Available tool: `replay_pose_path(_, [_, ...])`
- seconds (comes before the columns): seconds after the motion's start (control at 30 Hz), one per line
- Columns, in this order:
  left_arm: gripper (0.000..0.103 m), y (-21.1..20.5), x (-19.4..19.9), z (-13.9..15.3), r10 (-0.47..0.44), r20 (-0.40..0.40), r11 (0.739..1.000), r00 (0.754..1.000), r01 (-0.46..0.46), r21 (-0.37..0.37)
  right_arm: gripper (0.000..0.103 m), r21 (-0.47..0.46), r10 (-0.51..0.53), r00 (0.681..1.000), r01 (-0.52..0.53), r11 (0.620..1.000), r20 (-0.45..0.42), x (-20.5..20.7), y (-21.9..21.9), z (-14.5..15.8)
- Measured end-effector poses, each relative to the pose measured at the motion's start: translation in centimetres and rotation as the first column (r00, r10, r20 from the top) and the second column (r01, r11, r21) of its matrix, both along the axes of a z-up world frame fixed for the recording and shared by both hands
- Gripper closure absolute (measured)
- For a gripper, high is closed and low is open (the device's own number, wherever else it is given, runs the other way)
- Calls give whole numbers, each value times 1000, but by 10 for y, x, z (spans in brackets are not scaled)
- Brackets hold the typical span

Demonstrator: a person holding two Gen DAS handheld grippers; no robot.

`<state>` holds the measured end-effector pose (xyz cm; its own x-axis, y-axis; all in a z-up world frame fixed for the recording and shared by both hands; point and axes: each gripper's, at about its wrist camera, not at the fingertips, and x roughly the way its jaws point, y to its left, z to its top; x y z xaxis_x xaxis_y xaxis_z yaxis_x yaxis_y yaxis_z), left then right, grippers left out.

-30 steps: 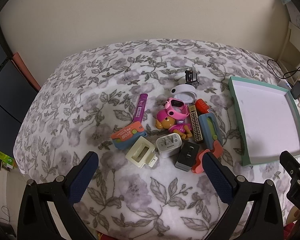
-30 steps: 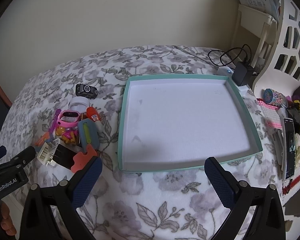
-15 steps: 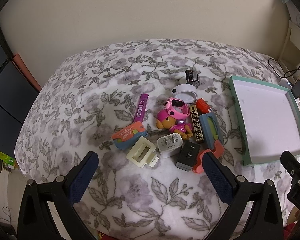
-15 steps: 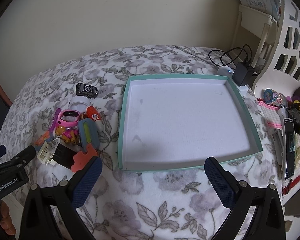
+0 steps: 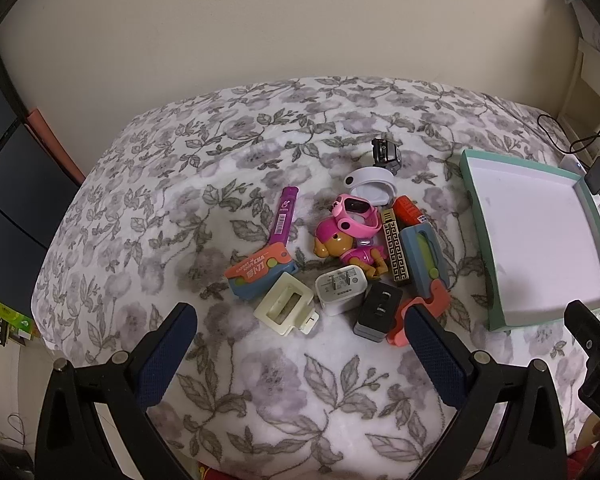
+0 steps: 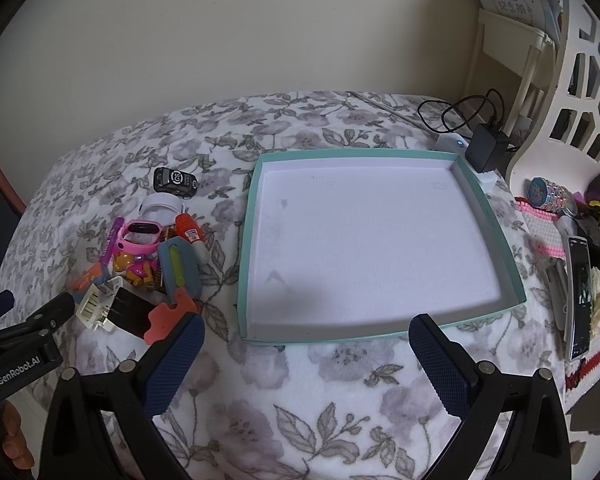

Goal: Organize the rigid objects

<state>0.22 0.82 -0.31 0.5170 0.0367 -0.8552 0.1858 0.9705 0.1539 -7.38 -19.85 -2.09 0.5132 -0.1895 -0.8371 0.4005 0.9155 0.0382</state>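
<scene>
A pile of small rigid objects lies on the floral blanket: a pink dog toy (image 5: 346, 246) with a pink watch (image 5: 358, 216), a white charger (image 5: 341, 289), a black charger (image 5: 378, 307), a cream clip (image 5: 286, 309), a purple pen (image 5: 285, 216), an orange knife toy (image 5: 260, 270) and a grey-blue case (image 5: 422, 258). An empty teal tray (image 6: 256, 240) lies right of the pile. My left gripper (image 5: 300, 352) is open and empty, just short of the pile. My right gripper (image 6: 306, 354) is open and empty before the tray's near rim.
A black toy car (image 6: 175, 179) and a white band (image 5: 370, 184) lie behind the pile. A black adapter with cable (image 6: 486, 148) sits past the tray. A phone (image 6: 579, 296), a bracelet (image 6: 550, 194) and clutter lie at the right edge. A wall stands behind.
The left view has shifted slightly, so the pile and tray sit a little farther right and away. The right gripper has barely moved. Both stay open.
</scene>
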Motion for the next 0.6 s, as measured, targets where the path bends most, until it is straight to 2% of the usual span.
replay_pose_path(0.6, [0,-2,0,0,0,-1,1000,1000,0,5,0,0,-1,1000,1,1000,-1,0,1,0])
